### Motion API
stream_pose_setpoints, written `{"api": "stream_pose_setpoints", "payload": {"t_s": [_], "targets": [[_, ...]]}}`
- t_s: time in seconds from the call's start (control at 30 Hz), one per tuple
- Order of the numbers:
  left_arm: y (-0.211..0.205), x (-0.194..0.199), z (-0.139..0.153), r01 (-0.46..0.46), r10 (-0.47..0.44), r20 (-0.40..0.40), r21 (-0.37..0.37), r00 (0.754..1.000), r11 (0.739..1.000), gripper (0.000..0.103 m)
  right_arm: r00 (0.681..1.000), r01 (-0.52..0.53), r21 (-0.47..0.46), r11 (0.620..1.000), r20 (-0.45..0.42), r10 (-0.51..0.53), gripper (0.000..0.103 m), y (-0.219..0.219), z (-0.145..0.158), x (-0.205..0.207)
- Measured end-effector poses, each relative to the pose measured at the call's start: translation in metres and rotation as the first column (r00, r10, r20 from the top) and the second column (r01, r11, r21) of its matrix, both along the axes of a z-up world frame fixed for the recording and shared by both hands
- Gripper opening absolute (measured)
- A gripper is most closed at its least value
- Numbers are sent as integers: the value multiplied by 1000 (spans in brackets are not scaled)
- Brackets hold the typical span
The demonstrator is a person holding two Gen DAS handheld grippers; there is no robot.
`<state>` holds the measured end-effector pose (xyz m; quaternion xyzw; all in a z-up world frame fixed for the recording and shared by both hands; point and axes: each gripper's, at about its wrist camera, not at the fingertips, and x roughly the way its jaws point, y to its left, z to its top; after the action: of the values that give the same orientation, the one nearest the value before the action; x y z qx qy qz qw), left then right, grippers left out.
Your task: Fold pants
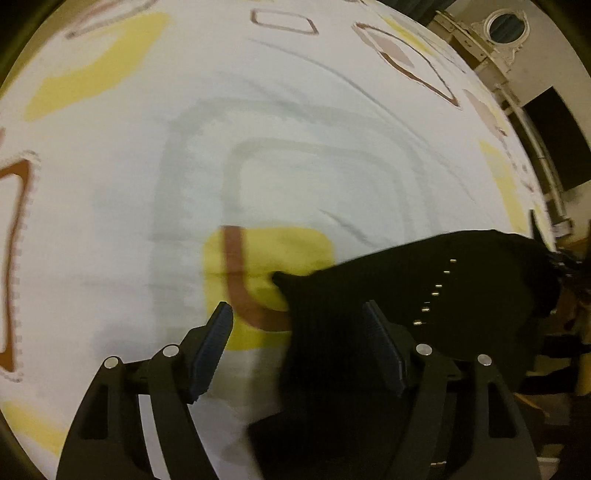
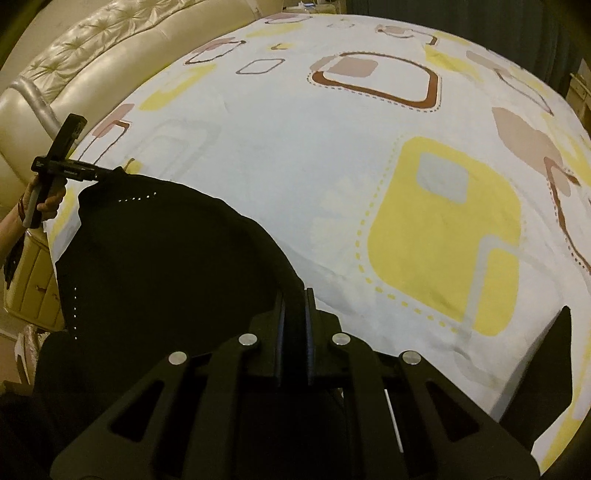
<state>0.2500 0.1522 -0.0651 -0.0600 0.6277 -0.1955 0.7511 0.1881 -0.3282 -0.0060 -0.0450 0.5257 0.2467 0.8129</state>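
Note:
Black pants point(image 2: 166, 258) with rows of small metal studs point(image 2: 136, 197) lie at the near left corner of a patterned bed sheet point(image 2: 295, 155). My right gripper point(image 2: 295, 299) is shut on a fold of the black cloth, which runs up between its fingers. In the left wrist view the pants point(image 1: 424, 295) fill the lower right. My left gripper point(image 1: 299, 325) stands open over their pointed edge; the right finger point(image 1: 380, 343) overlaps the cloth, the left finger point(image 1: 218, 339) is over bare sheet. From the right wrist view, a hand holds the left gripper point(image 2: 99, 171) at the pants' far corner.
The white sheet carries yellow and brown rounded squares point(image 2: 443, 229). A cream tufted headboard point(image 2: 74, 74) curves along the bed's left side. Pale furniture with a round mirror point(image 1: 506, 26) stands beyond the bed's edge. A dark shape point(image 2: 554, 369) shows at the sheet's lower right edge.

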Motion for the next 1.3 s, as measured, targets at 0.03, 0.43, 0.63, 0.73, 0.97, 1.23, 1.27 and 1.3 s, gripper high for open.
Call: {"api": "stream_pose_setpoints", "payload": {"t_s": [0.03, 0.43, 0.63, 0.73, 0.97, 1.23, 1.27, 1.3], "targets": [[-3, -1, -1, 8, -8, -3, -12, 1000, 1000, 59, 1000, 3, 6, 1000, -10, -3, 8, 0, -2, 2], [18, -46, 58, -3, 18, 182, -87, 983, 996, 5, 990, 0, -3, 1000, 140, 0, 8, 4, 40, -49], [37, -119, 75, 5, 30, 232, -150, 972, 989, 5, 968, -26, -29, 999, 247, 32, 8, 17, 60, -130], [34, -151, 69, -3, 43, 226, -175, 973, 985, 5, 965, -47, -55, 997, 255, 59, 8, 26, 50, -169], [36, -207, 40, -37, 70, 174, -189, 982, 981, 5, 975, -53, -101, 994, 211, 74, 8, 37, 10, -227], [30, -229, 17, -34, 60, 171, -147, 983, 988, 6, 991, 7, -127, 992, 130, 9, 8, 21, -38, -248], [29, -229, 16, -31, 55, 177, -134, 983, 991, 6, 992, 10, -126, 992, 128, 6, 8, 21, -41, -250], [27, -229, 16, -32, 54, 184, -123, 981, 992, 6, 991, 14, -126, 992, 131, 2, 8, 21, -44, -252]]}}
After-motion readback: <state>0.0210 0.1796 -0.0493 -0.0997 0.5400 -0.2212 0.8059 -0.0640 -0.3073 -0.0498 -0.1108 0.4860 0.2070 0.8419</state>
